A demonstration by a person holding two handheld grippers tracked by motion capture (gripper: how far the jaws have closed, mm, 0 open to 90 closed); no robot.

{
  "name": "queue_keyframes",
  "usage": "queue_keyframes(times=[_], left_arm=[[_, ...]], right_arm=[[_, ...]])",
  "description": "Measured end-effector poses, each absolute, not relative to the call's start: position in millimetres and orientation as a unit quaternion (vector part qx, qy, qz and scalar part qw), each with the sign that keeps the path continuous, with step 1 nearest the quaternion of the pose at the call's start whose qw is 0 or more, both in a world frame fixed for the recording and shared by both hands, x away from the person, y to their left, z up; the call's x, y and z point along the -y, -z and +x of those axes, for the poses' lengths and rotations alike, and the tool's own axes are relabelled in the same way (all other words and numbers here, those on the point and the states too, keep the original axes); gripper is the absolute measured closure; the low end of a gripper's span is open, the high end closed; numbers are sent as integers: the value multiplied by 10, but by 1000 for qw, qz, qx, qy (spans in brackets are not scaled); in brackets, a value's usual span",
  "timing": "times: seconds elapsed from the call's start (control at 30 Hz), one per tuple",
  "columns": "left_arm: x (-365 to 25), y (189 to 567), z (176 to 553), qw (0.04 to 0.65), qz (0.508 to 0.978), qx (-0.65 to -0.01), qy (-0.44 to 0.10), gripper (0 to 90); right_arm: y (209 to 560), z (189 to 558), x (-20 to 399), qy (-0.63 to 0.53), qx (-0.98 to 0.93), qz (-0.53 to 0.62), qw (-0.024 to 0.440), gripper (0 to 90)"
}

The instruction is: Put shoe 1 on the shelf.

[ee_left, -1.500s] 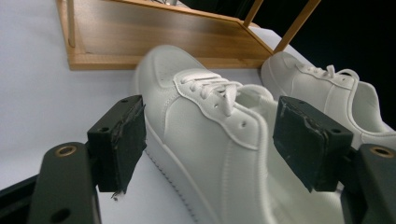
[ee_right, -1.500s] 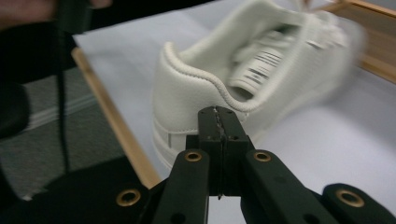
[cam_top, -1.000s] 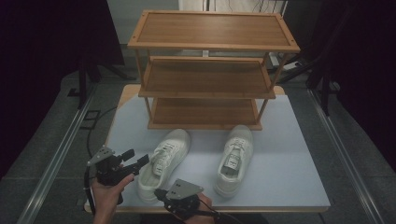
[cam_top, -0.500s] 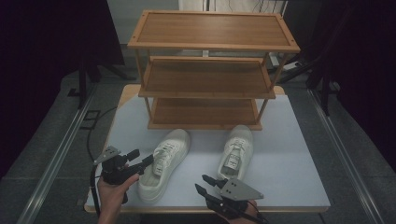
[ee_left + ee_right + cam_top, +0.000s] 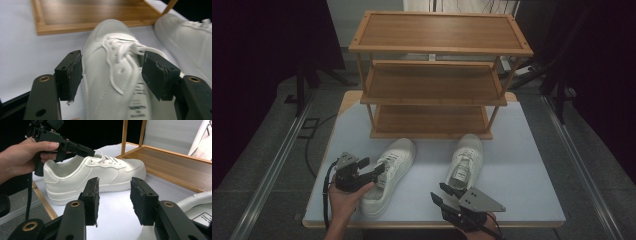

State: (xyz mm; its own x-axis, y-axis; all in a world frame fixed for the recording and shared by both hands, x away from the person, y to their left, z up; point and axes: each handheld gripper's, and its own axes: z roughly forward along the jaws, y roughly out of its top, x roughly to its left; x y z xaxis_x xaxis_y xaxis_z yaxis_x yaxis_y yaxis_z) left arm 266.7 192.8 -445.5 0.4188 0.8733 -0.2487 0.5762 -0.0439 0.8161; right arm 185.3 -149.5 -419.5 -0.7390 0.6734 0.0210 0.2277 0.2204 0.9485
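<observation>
From above, the left gripper [image 5: 374, 172] has edged over the left shoe [image 5: 389, 172] on the table [image 5: 522, 165], jaws just closing around it, not yet pressing. The right gripper [image 5: 443, 192], swung rightward toward the right shoe [image 5: 466, 160], has just opened. Left gripper view: pads [image 5: 71, 72] flank the laces. Right gripper view: jaws released, holding nothing.

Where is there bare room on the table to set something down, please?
Right of the right-hand white sneaker, the pale tabletop is bare. The three-tier wooden rack has open shelves. Around the left-hand white sneaker, it is crowded.

free: bare tabletop [image 5: 522, 175] right of shoes | blocked: rack [image 5: 432, 95] behind, two shoes [image 5: 389, 172] mid-table
</observation>
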Motion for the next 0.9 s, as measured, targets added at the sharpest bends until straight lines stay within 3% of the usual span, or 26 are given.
queue_keyframes(times=[0.4, 0.63, 0.67, 0.9], left_arm=[[-1883, 4529, 2822, 424, 736, -503, -160, 361], [-1898, 4543, 2879, 436, 747, -488, -119, 516], [-1909, 4546, 2881, 441, 744, -490, -109, 580], [-1932, 4574, 2871, 442, 737, -498, -115, 691]], right_arm=[[4213, 1820, 1503, -538, -753, 308, 222, 568], [4261, 1833, 1478, -533, -755, 313, 219, 568], [4275, 1841, 1478, -533, -755, 315, 217, 568], [4277, 1847, 1505, -535, -750, 324, 215, 570]])
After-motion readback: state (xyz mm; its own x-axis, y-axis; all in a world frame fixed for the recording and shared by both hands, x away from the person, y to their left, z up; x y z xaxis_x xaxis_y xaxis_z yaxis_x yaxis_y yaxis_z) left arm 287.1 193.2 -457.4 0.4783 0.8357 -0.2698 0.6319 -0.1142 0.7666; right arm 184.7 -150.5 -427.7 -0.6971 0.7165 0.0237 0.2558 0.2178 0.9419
